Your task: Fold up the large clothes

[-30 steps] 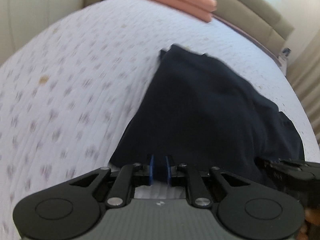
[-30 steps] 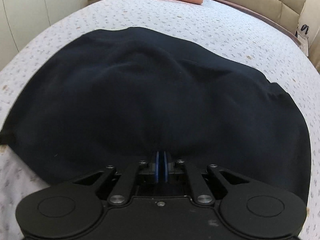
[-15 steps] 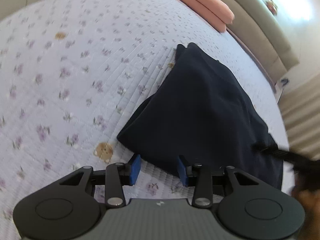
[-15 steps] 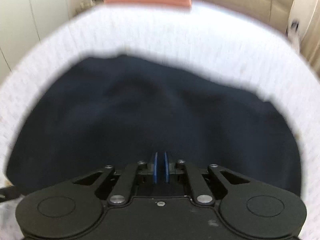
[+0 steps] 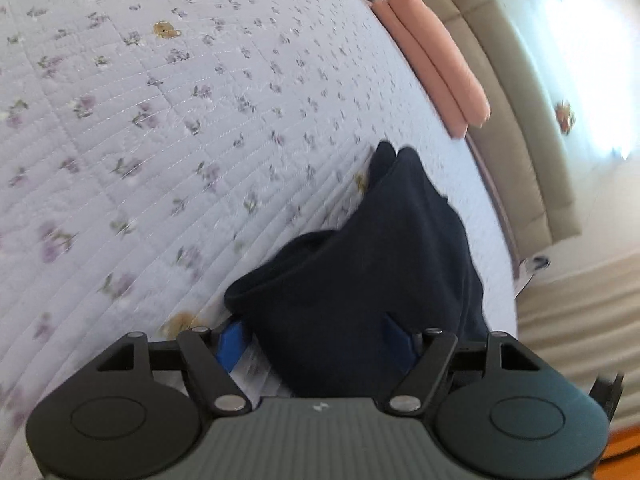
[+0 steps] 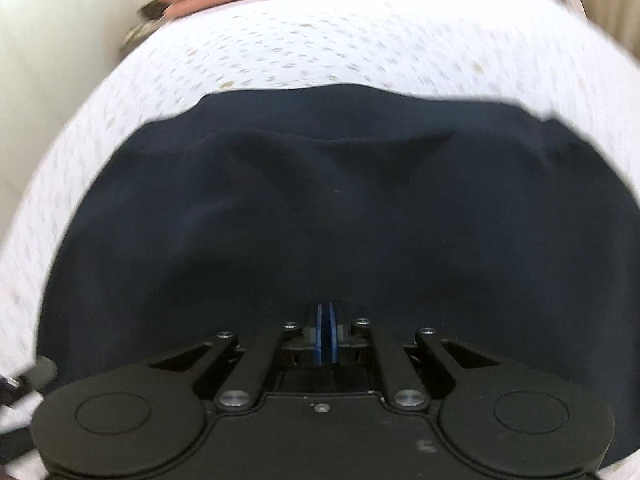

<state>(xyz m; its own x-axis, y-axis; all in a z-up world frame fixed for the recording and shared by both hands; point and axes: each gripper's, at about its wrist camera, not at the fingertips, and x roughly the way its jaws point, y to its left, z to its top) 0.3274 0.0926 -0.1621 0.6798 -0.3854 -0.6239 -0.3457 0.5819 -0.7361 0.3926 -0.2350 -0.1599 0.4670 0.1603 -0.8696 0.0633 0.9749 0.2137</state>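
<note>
Opening left hand-held gripper (image 5: 316, 338) straddles dark garment (image 5: 384, 264) | right hand-held gripper (image 6: 326, 334) pinches it | pink pillows (image 5: 436, 60) beyond

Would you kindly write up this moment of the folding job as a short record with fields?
surface: bed with floral quilt
garment: dark navy garment lying on the quilt
left hand-held gripper: jaws opening, garment edge between the blue pads, not pinched
right hand-held gripper: shut on a pinch of the garment's near edge
background: two pink pillows stacked at the head of the bed
image quality: right wrist view blurred
</note>
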